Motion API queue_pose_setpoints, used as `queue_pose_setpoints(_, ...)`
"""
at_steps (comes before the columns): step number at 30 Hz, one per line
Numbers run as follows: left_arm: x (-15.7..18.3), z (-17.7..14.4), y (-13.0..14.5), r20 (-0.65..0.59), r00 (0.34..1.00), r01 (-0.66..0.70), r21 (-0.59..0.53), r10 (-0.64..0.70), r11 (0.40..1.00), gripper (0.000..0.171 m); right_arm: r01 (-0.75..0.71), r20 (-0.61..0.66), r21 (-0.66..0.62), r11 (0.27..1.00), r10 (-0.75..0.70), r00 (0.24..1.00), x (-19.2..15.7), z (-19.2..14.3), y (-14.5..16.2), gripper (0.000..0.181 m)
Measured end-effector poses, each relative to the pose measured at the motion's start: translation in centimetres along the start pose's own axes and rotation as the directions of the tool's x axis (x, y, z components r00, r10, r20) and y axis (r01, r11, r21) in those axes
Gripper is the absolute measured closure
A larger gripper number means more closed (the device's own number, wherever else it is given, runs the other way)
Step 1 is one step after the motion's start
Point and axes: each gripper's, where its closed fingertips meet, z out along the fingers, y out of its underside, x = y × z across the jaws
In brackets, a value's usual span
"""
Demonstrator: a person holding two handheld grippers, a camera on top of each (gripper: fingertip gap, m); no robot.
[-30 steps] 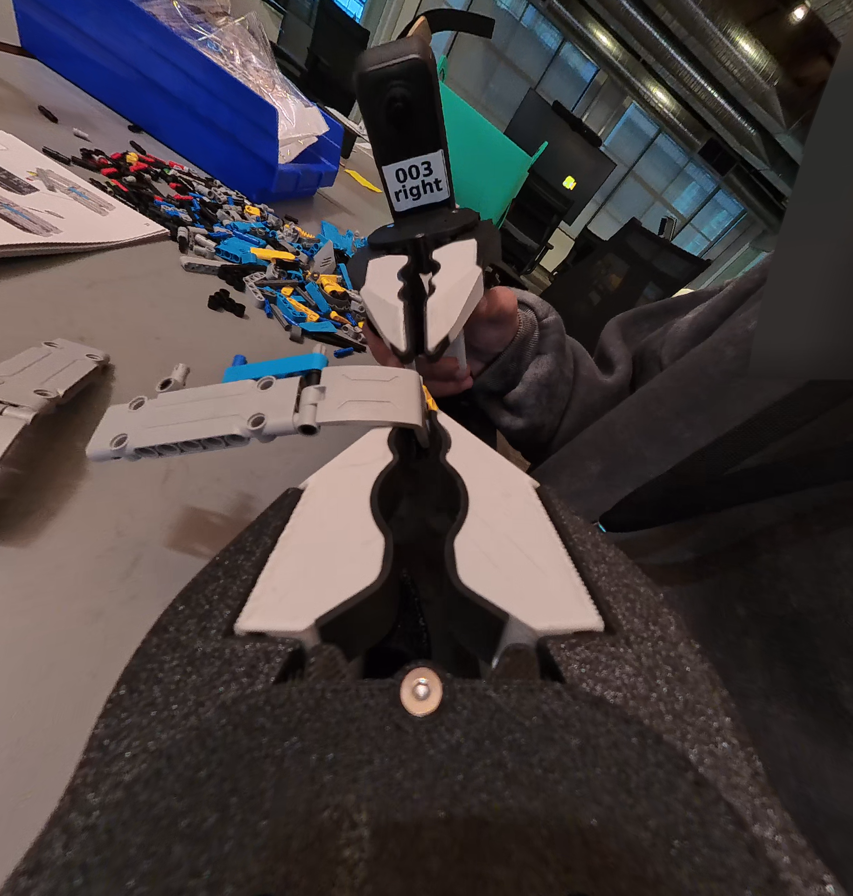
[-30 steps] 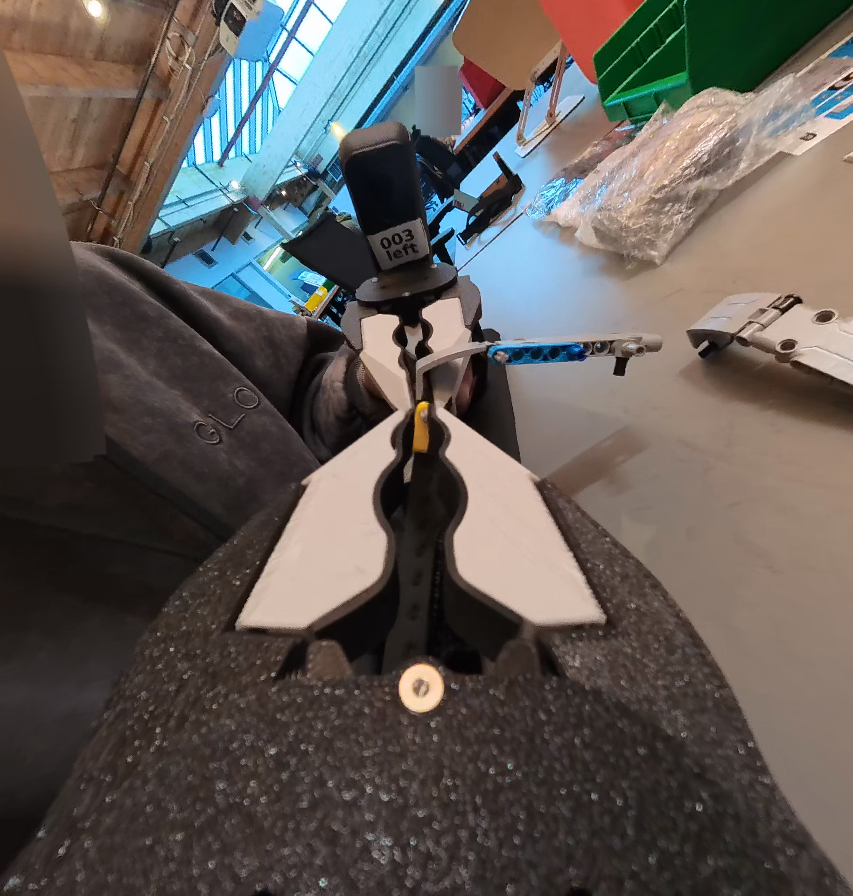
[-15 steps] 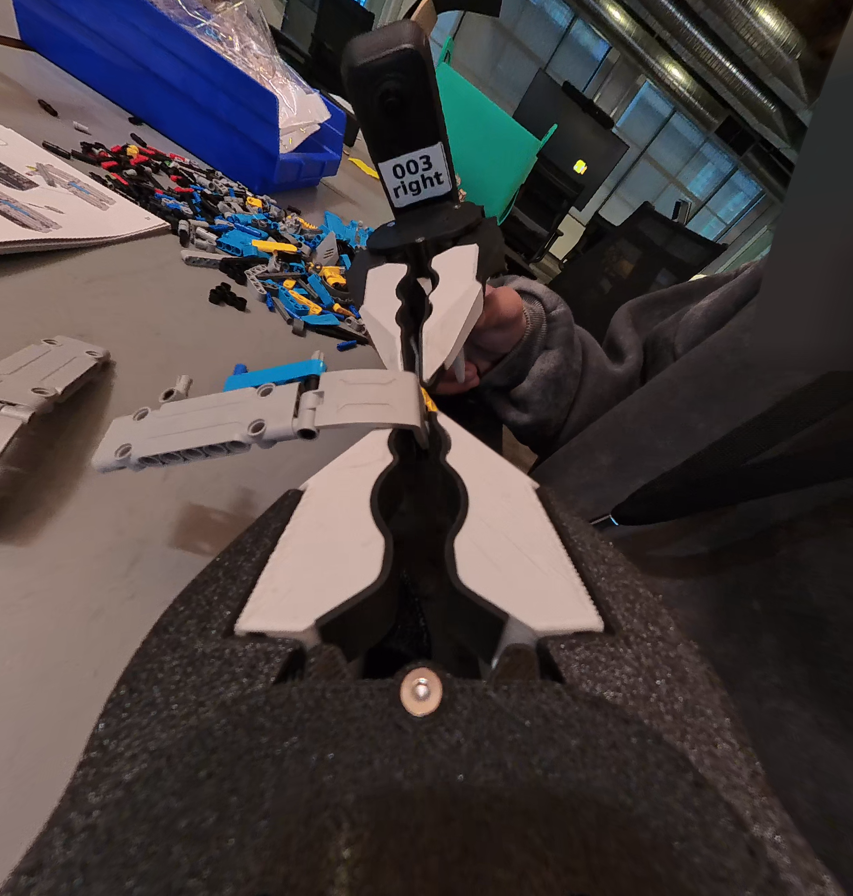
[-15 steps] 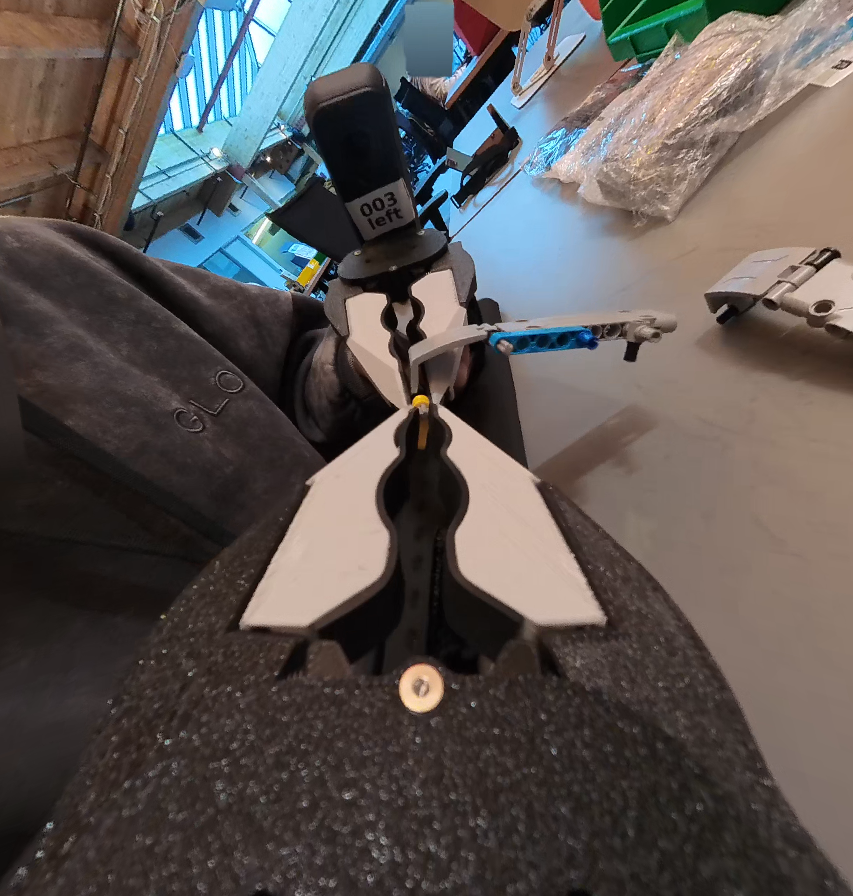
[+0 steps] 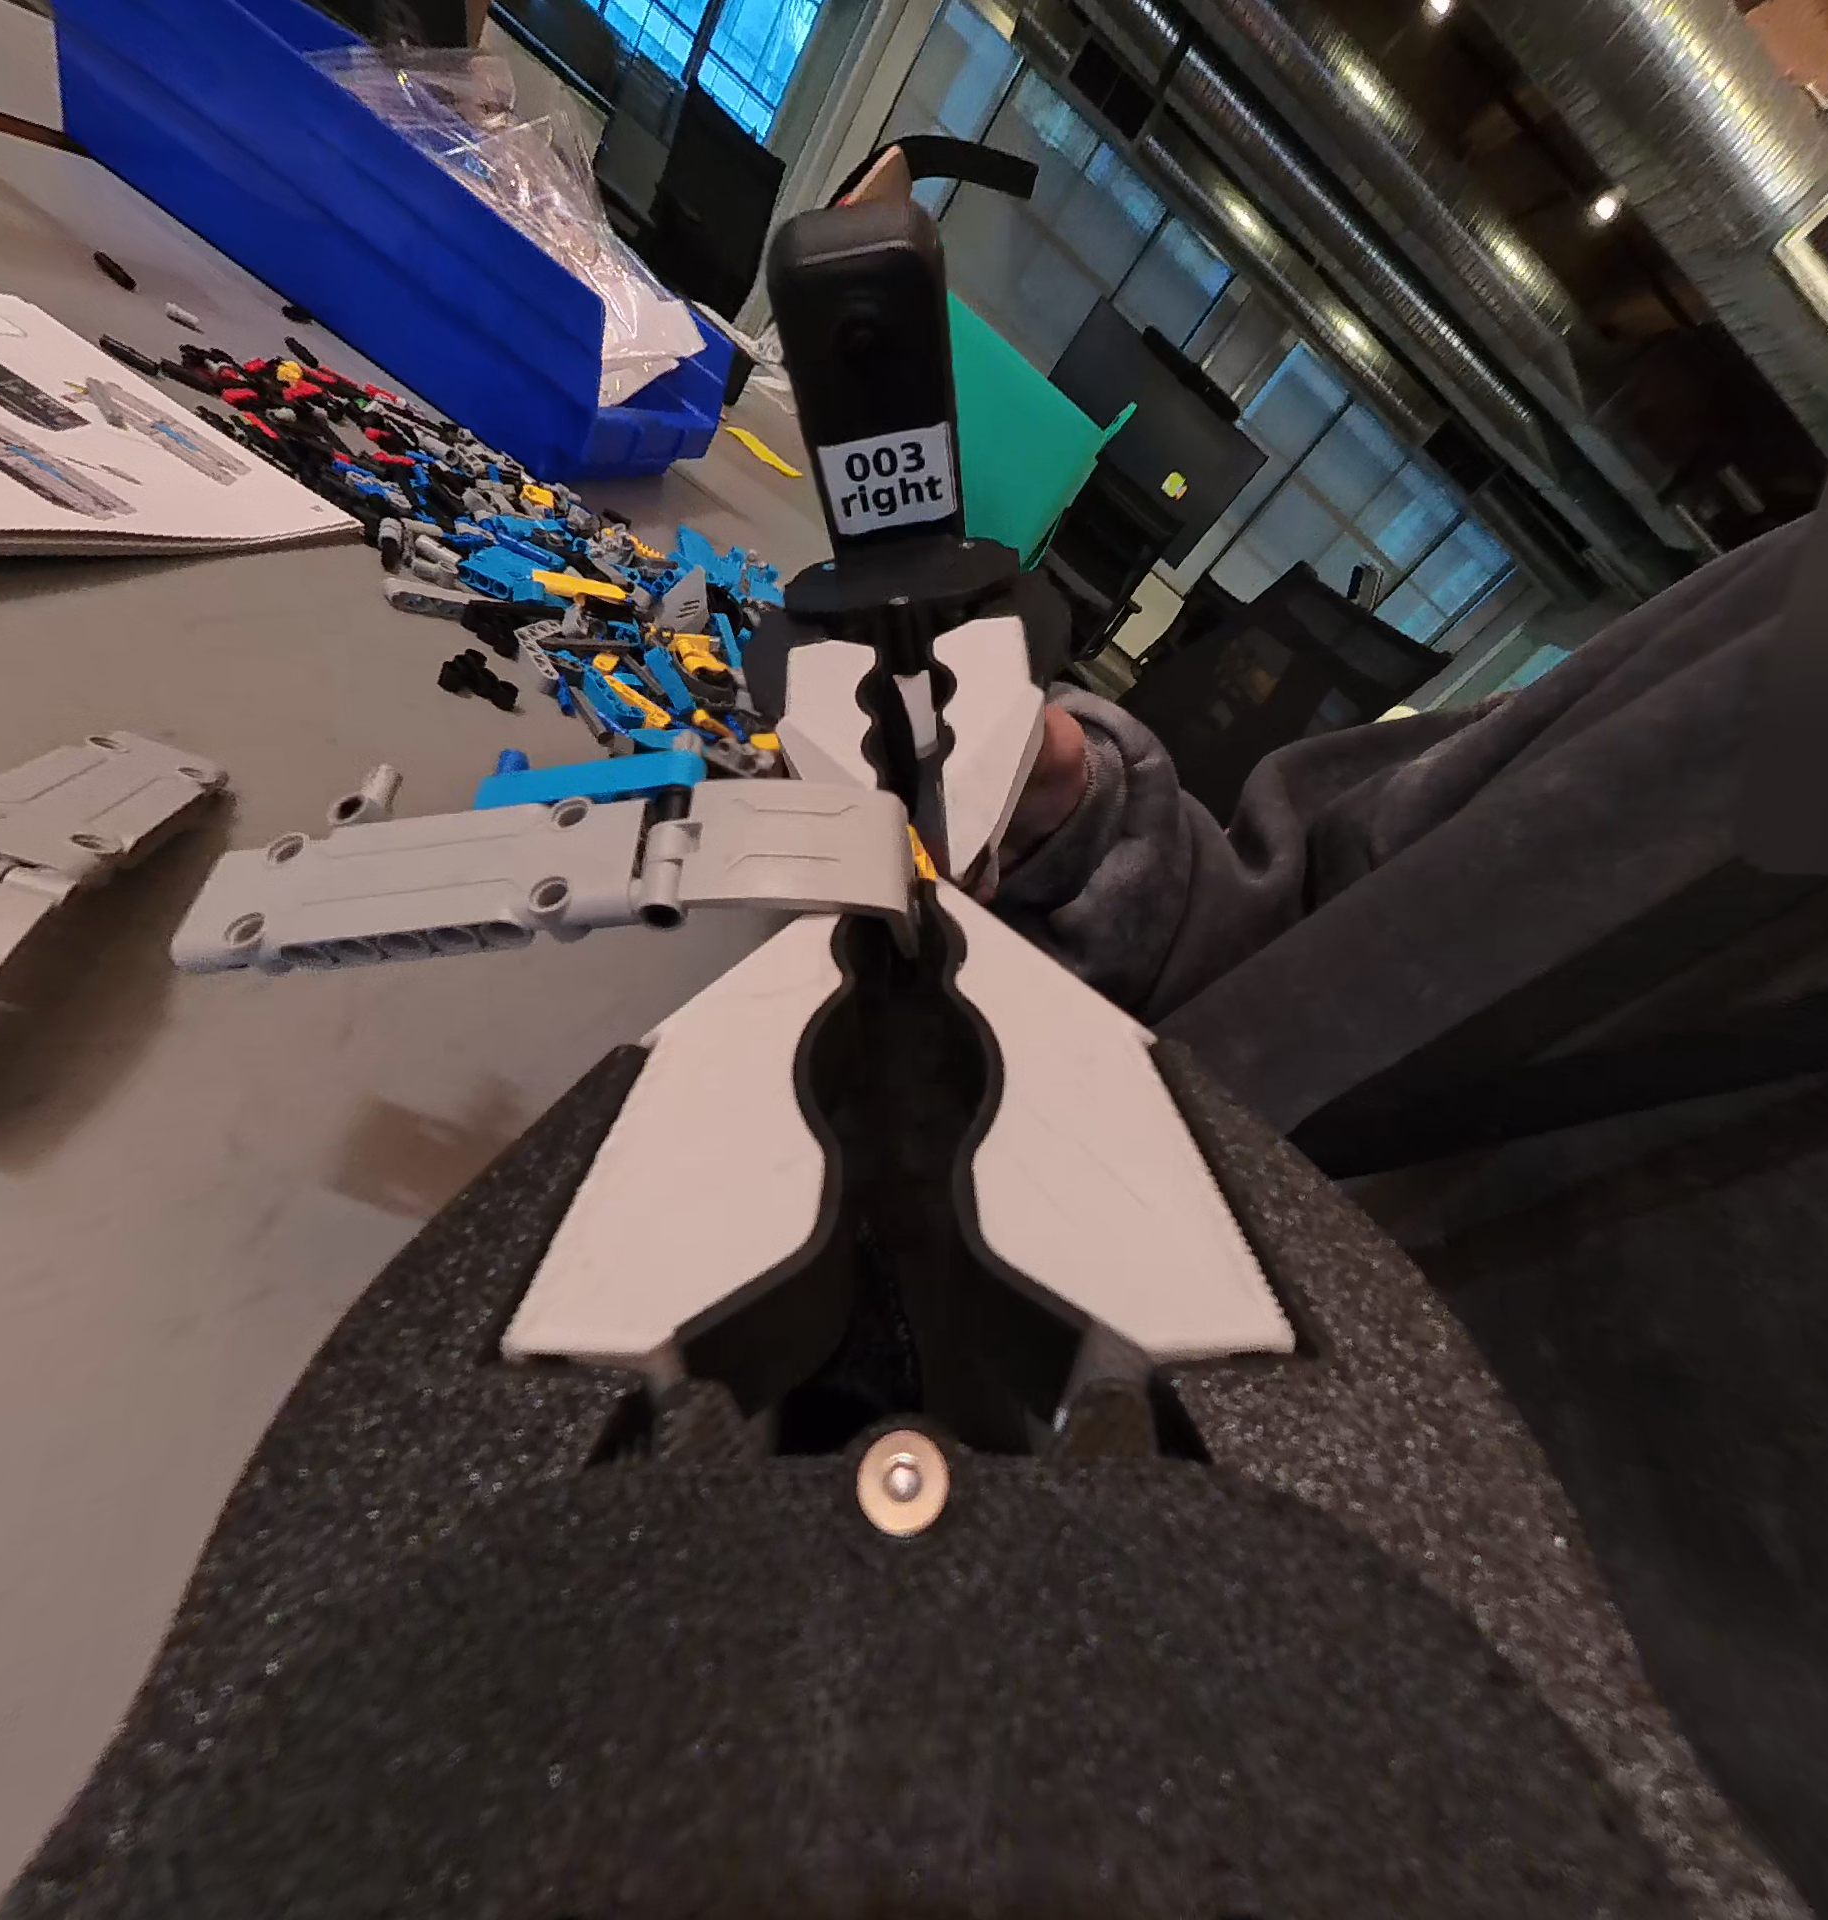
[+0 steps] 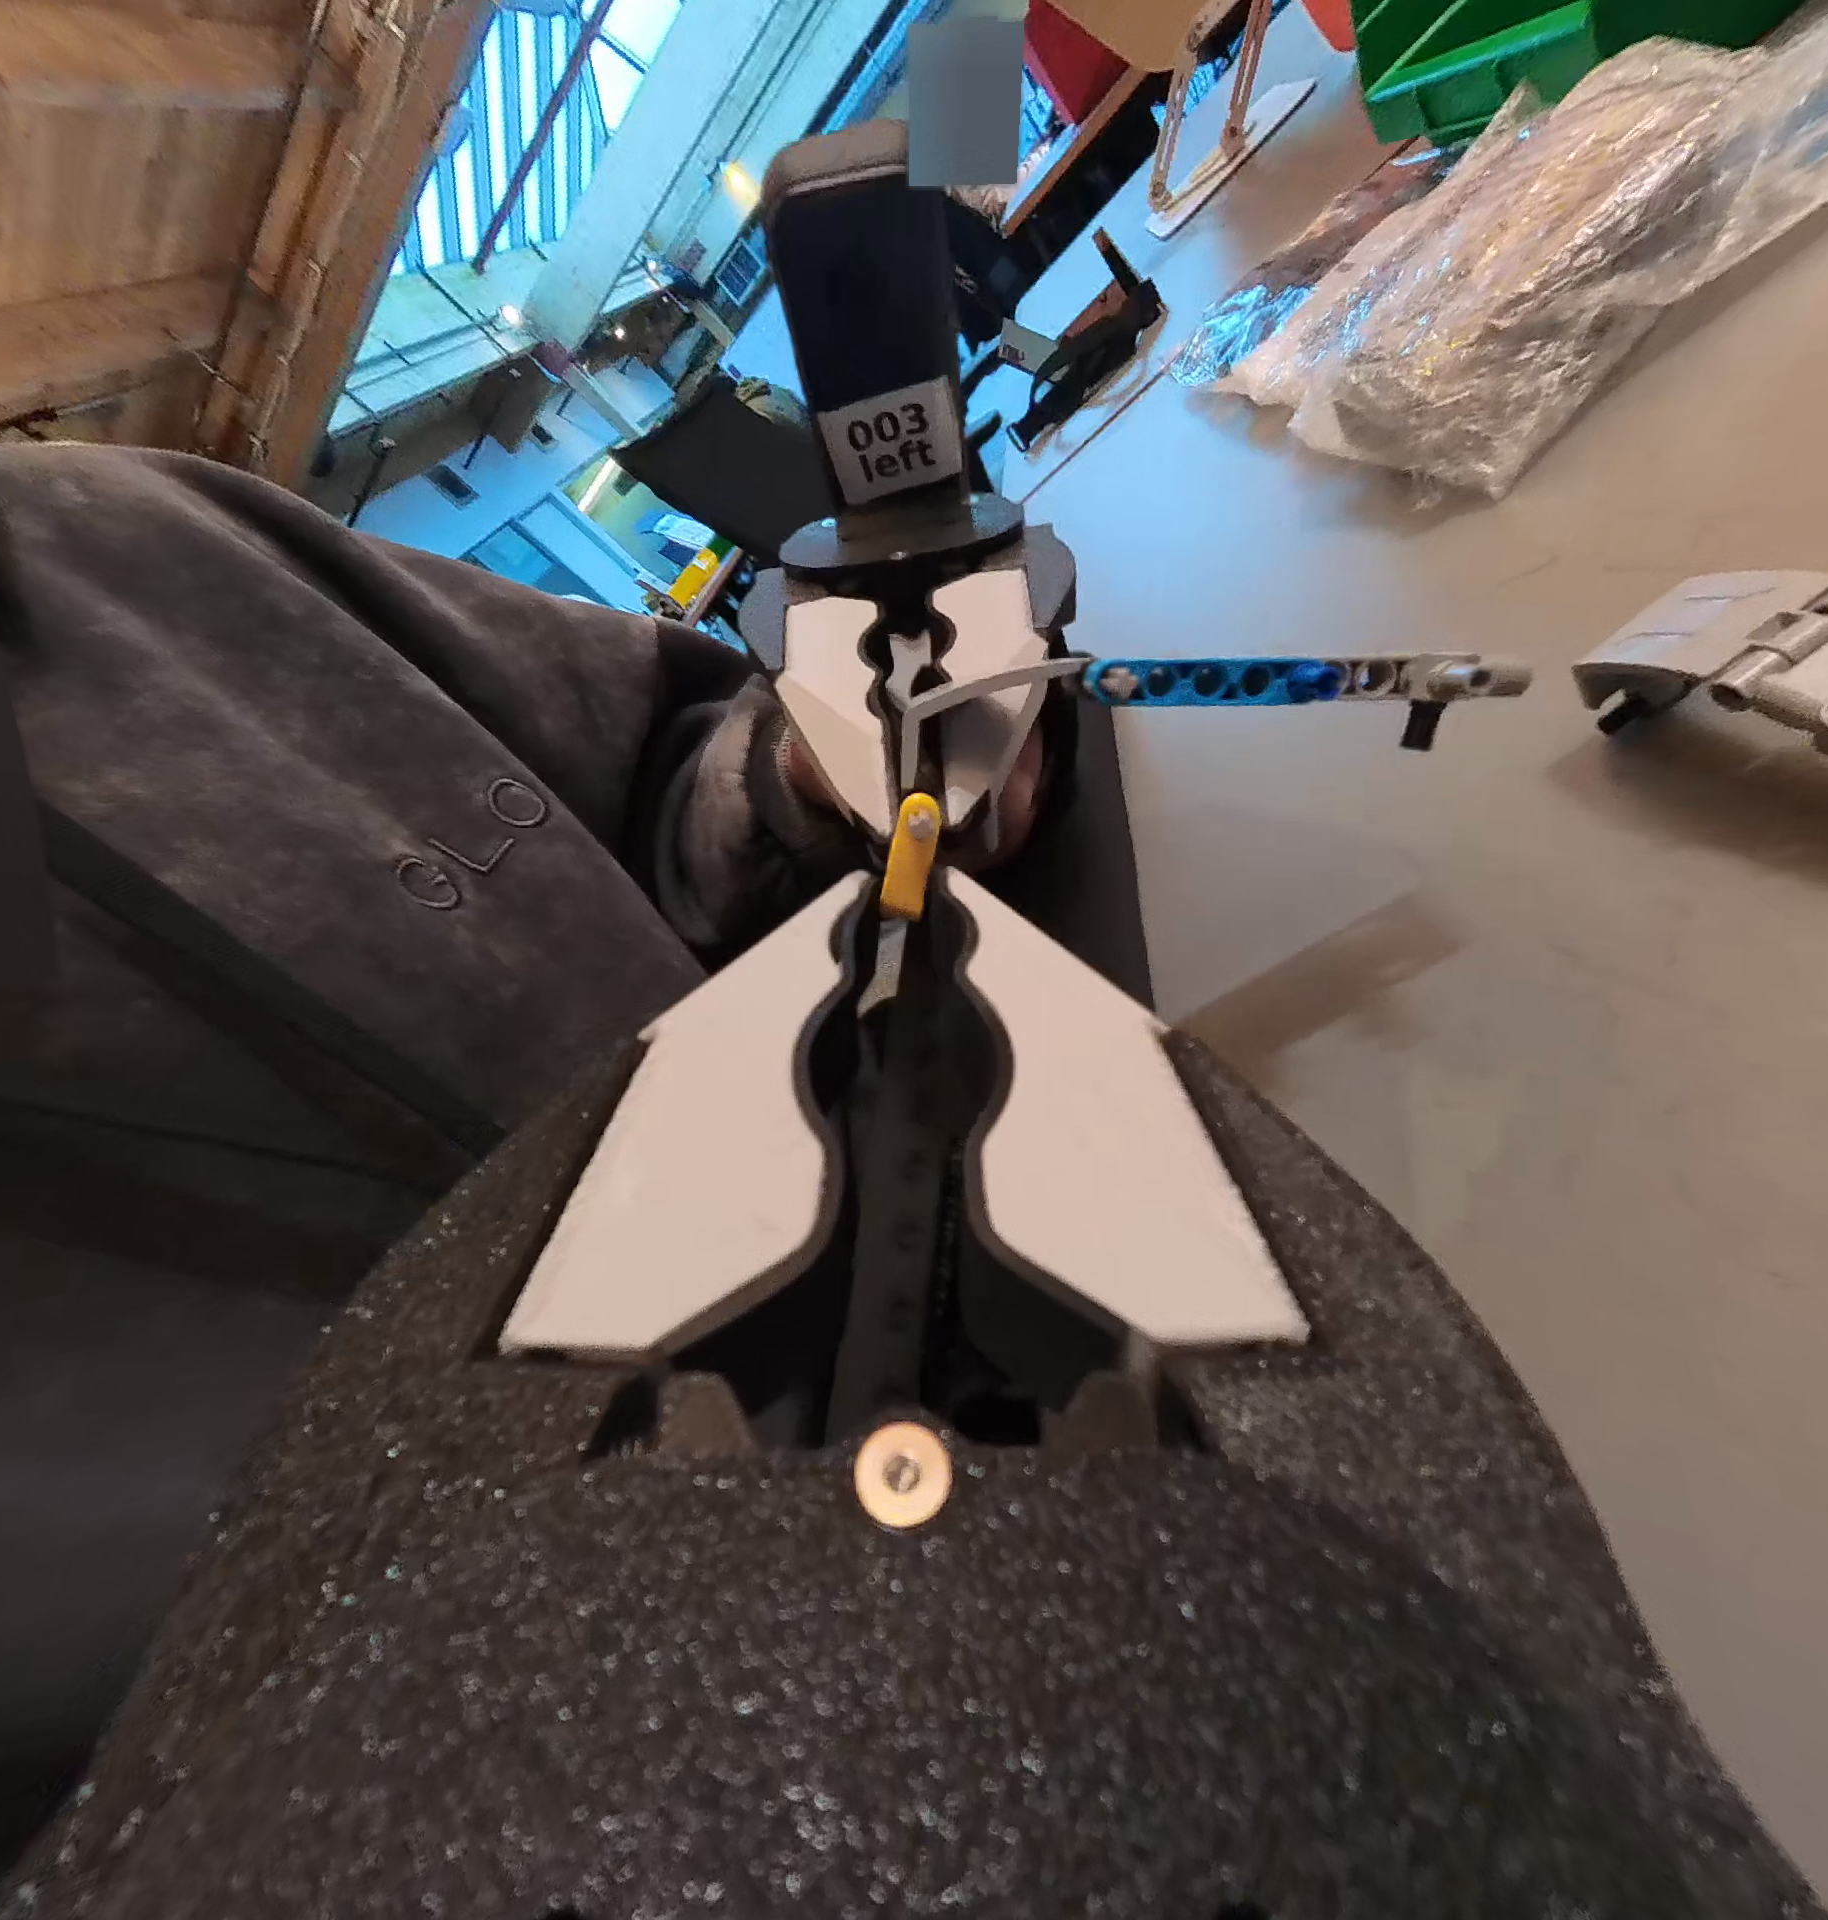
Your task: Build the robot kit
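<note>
Left wrist view: left gripper (image 5: 905,914) clamped on grey hinged panel assembly (image 5: 536,883); right gripper (image 6: 905,883) pinches yellow piece (image 6: 910,854), probably a small connector, tips nearly touching.

I see white sticker (image 5: 892,481), printed, on black camera (image 5: 858,312) ahead. Second white sticker (image 6: 892,445) on other black camera (image 6: 858,291). Raised lettering (image 6: 470,844) on grey sweatshirt (image 6: 266,727). Booklet (image 5: 110,457) print too small for me.

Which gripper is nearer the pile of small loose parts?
Right. The right gripper hangs beside the pile of small loose parts; the left gripper, shut on the grey hinged panel, sits farther back.
</note>
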Motion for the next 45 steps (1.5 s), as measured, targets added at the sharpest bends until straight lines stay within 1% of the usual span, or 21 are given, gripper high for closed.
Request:
queue_pose_setpoints(2,0.2,0.0,0.0,-0.020,0.999,0.028,0.004,-0.028,1.000,0.167,0.015,-0.007,-0.005,1.000,-0.015,1.000,-0.1,0.0,0.1,0.174)
queue_pose_setpoints(4,0.4,0.1,-0.1,-0.033,0.999,0.037,0.011,-0.036,0.999,0.167,0.074,-0.046,-0.016,0.997,-0.074,0.996,-0.1,0.0,0.2,0.175)
queue_pose_setpoints(7,0.5,0.1,-0.1,-0.047,0.998,0.051,0.016,-0.050,0.999,0.167,0.053,-0.021,-0.005,0.999,-0.053,0.998,-0.3,-0.1,0.1,0.175)
queue_pose_setpoints(10,0.6,0.1,-0.2,-0.063,0.995,0.077,0.024,-0.075,0.997,0.167,0.107,-0.055,-0.008,0.994,-0.107,0.993,-0.3,0.0,0.1,0.175)
queue_pose_setpoints(16,1.3,0.0,-0.3,-0.094,0.993,0.076,0.031,-0.073,0.997,0.166,0.128,-0.035,-0.001,0.992,-0.128,0.991,-1.1,0.0,0.0,0.174)
queue_pose_setpoints(17,1.5,-0.1,-0.3,-0.109,0.990,0.095,0.031,-0.091,0.995,0.165,0.151,-0.040,-0.004,0.989,-0.151,0.988,-1.3,0.0,0.0,0.174)
queue_pose_setpoints(18,1.8,-0.2,-0.4,-0.133,0.984,0.127,0.035,-0.122,0.991,0.158,0.184,-0.058,-0.013,0.983,-0.185,0.981,-1.3,0.0,0.0,0.174)
queue_pose_setpoints(19,2.0,-0.4,-0.6,-0.170,0.970,0.184,0.040,-0.175,0.982,0.142,0.225,-0.077,-0.026,0.974,-0.227,0.971,-1.4,0.0,0.1,0.174)
queue_pose_setpoints(20,2.3,-0.8,-1.0,-0.227,0.944,0.256,0.046,-0.240,0.966,0.136,0.269,-0.092,-0.038,0.963,-0.271,0.958,-1.6,-0.1,0.2,0.174)
queue_pose_setpoints(22,2.1,-1.8,-2.2,-0.316,0.887,0.383,0.093,-0.337,0.919,0.134,0.344,-0.115,-0.071,0.936,-0.351,0.929,-1.8,-0.3,0.5,0.175)
queue_pose_setpoints(24,1.8,-2.4,-2.9,-0.373,0.843,0.454,0.105,-0.388,0.885,0.133,0.424,-0.152,-0.110,0.899,-0.437,0.886,-1.6,-0.3,0.8,0.174)
queue_pose_setpoints(27,1.6,-2.1,-3.0,-0.395,0.811,0.502,0.092,-0.431,0.860,0.133,0.545,-0.164,-0.106,0.832,-0.555,0.816,-2.3,-0.3,0.5,0.174)
queue_pose_setpoints(31,1.0,-2.6,-3.5,-0.425,0.774,0.559,0.109,-0.470,0.822,0.132,0.661,-0.246,-0.020,0.751,-0.644,0.724,-2.6,-0.9,-1.6,0.174)
queue_pose_setpoints(32,0.8,-2.7,-3.6,-0.425,0.774,0.563,0.120,-0.470,0.818,0.132,0.662,-0.252,-0.025,0.749,-0.646,0.721,-2.3,-0.9,-1.6,0.175)
queue_pose_setpoints(35,0.8,-2.9,-3.7,-0.425,0.778,0.556,0.121,-0.463,0.822,0.132,0.598,-0.277,-0.025,0.801,-0.580,0.766,-1.1,-0.9,-1.7,0.174)
queue_pose_setpoints(36,0.6,-3.1,-3.7,-0.400,0.800,0.532,0.128,-0.448,0.837,0.133,0.579,-0.305,-0.021,0.815,-0.557,0.773,-0.5,-1.1,-2.0,0.175)
queue_pose_setpoints(37,0.3,-3.2,-3.6,-0.350,0.840,0.483,0.138,-0.414,0.865,0.132,0.559,-0.357,-0.022,0.829,-0.529,0.770,0.6,-1.7,-2.4,0.174)
queue_pose_setpoints(39,-0.4,-3.7,-3.4,-0.217,0.929,0.337,0.154,-0.301,0.929,0.133,0.515,-0.444,0.015,0.857,-0.456,0.771,2.3,-3.0,-3.5,0.174)
queue_pose_setpoints(41,-1.5,-4.4,-3.6,-0.062,0.985,0.169,0.163,-0.160,0.972,0.132,0.463,-0.491,0.072,0.884,-0.372,0.788,3.5,-4.5,-4.4,0.174)
queue_pose_setpoints(43,-2.9,-5.3,-4.2,0.092,0.995,0.013,0.175,-0.030,0.985,0.134,0.431,-0.543,0.104,0.896,-0.312,0.779,4.8,-5.9,-5.0,0.173)
queue_pose_setpoints(45,-4.4,-6.3,-4.9,0.226,0.972,-0.112,0.186,0.068,0.976,0.134,0.395,-0.544,0.113,0.912,-0.276,0.792,5.6,-6.3,-5.0,0.174)
